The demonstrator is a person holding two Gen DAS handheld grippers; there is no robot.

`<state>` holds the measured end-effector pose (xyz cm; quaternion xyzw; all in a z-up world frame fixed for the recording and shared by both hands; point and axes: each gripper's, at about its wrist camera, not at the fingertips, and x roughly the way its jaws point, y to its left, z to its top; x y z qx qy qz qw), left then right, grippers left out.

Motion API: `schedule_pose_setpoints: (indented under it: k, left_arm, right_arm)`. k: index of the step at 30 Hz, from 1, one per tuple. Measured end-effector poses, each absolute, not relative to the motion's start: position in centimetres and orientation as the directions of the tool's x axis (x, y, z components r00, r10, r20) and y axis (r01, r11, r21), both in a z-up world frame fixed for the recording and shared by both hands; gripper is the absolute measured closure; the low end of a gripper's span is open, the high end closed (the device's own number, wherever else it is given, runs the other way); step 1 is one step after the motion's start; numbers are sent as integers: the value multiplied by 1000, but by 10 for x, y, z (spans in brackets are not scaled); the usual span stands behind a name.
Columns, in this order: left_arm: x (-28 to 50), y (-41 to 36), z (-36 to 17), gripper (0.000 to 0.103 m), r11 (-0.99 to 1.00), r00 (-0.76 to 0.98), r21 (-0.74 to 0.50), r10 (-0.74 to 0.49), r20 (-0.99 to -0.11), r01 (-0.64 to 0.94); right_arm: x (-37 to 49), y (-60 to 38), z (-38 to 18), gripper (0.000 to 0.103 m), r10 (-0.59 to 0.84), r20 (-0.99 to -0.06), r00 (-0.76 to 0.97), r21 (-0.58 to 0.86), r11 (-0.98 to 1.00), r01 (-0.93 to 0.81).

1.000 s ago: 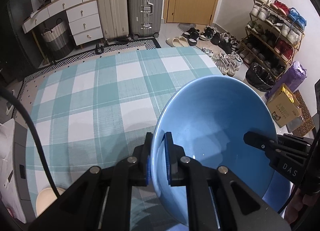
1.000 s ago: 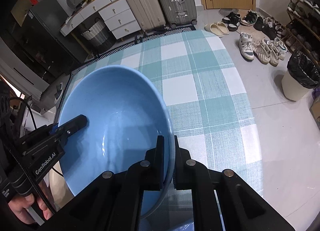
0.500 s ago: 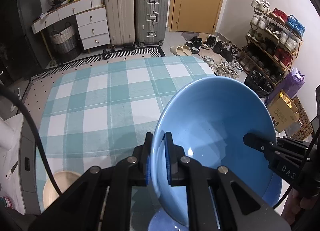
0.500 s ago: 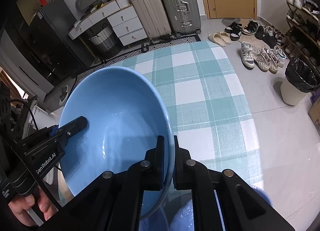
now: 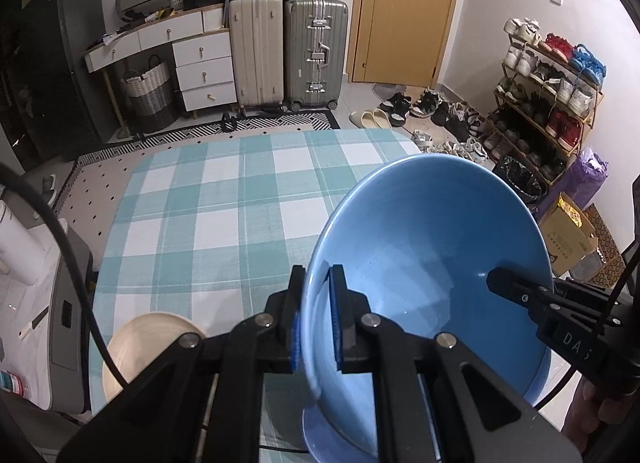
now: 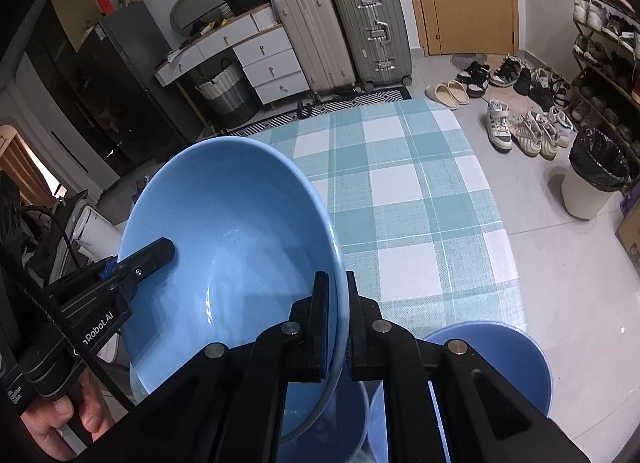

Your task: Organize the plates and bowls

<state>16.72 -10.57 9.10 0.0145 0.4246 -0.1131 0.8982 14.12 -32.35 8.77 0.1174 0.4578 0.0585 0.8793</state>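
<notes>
Blue bowl [image 5: 432,263] hangs tilted above the near end of the checked tablecloth [image 5: 224,223], and we hold it from both sides. Our left gripper [image 5: 316,315] is clamped on its left rim, one finger outside the wall and one inside; our right gripper [image 6: 338,323] is clenched on the opposite rim in the same way. Each camera also catches the other gripper reaching in across the bowl.

Only the left wrist view shows a cream bowl [image 5: 152,347] on the cloth to the lower left, with a black cable [image 5: 68,247] crossing in front of it. Only the right wrist view shows plainly what lies under the held bowl: a second blue bowl [image 6: 496,367] at the table's near right corner and a third blue dish [image 6: 320,423] directly below, partly hidden by the fingers. It also shows a hand [image 6: 60,419] gripping the left tool.

The left gripper's body reads "GenRobot.AI", partly covered; the right one's reads "DAS". Beyond the table stand a silver suitcase [image 5: 316,55], a beige suitcase [image 5: 256,51] and a shoe rack [image 5: 548,95].
</notes>
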Motion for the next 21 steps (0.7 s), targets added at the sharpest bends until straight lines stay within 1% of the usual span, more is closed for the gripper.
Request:
schedule_pose_setpoints:
  k: [13, 21]
  left_arm:
    - [105, -90, 104, 94, 978, 650, -68, -182, -738, 196]
    - [57, -79, 130, 94, 981, 706, -57, -172, -687, 184]
  right_arm:
    - [80, -306, 101, 97, 218, -769, 601, 262, 965, -15]
    - [34, -293, 127, 97, 224, -726, 650, 264, 964, -38]
